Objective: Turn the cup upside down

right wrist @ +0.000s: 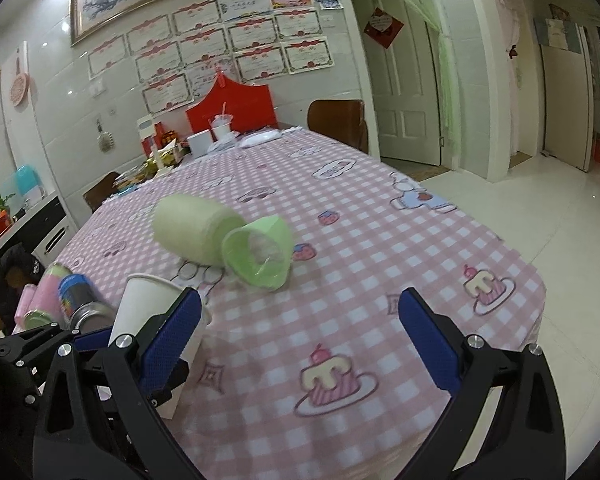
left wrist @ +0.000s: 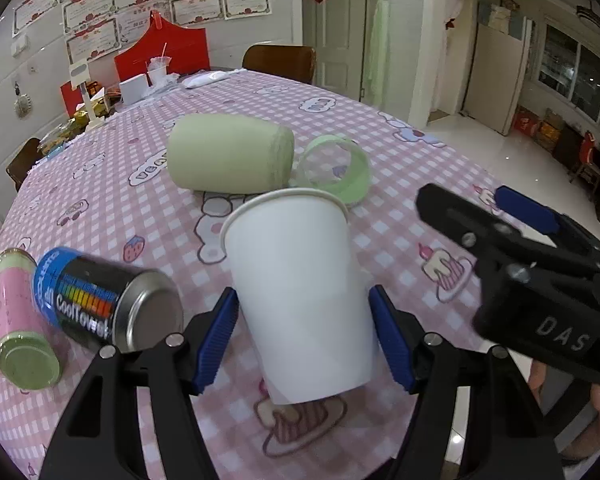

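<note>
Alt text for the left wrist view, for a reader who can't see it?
A white paper cup, rim up and tilted, sits between the left gripper's blue pads, which flank its sides. Behind it on the pink checked tablecloth lie a pale green roll and a spray can; the right gripper enters at right.
</note>
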Tool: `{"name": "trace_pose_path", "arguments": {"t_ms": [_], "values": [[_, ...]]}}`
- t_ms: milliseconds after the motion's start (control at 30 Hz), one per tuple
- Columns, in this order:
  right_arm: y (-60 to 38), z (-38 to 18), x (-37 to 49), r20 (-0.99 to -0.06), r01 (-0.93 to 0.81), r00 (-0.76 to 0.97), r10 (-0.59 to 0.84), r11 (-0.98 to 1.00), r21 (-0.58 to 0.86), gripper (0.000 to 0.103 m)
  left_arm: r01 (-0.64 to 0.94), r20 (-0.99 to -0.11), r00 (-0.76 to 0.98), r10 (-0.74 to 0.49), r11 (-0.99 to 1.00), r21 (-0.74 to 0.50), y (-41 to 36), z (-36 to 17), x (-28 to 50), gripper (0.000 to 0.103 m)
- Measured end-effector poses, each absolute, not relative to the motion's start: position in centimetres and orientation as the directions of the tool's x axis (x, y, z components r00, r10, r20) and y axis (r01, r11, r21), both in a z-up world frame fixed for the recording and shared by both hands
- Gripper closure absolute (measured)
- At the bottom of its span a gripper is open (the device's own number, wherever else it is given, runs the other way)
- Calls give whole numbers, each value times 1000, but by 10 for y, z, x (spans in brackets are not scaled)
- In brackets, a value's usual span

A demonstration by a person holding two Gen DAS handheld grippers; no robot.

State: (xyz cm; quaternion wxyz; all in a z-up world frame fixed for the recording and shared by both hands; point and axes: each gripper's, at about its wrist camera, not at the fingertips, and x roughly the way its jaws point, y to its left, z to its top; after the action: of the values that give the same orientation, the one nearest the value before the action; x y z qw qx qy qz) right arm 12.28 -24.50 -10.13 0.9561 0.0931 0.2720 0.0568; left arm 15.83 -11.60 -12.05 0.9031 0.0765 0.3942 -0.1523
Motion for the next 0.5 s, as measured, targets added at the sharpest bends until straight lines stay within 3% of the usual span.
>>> {"name": "trace_pose_path", "arguments": {"t_ms": [500], "values": [[-216,-109,122,-578,-112,781,237,963,243,8,402,-728,619,-294,915,-27,-98,-126,143,36]]}}
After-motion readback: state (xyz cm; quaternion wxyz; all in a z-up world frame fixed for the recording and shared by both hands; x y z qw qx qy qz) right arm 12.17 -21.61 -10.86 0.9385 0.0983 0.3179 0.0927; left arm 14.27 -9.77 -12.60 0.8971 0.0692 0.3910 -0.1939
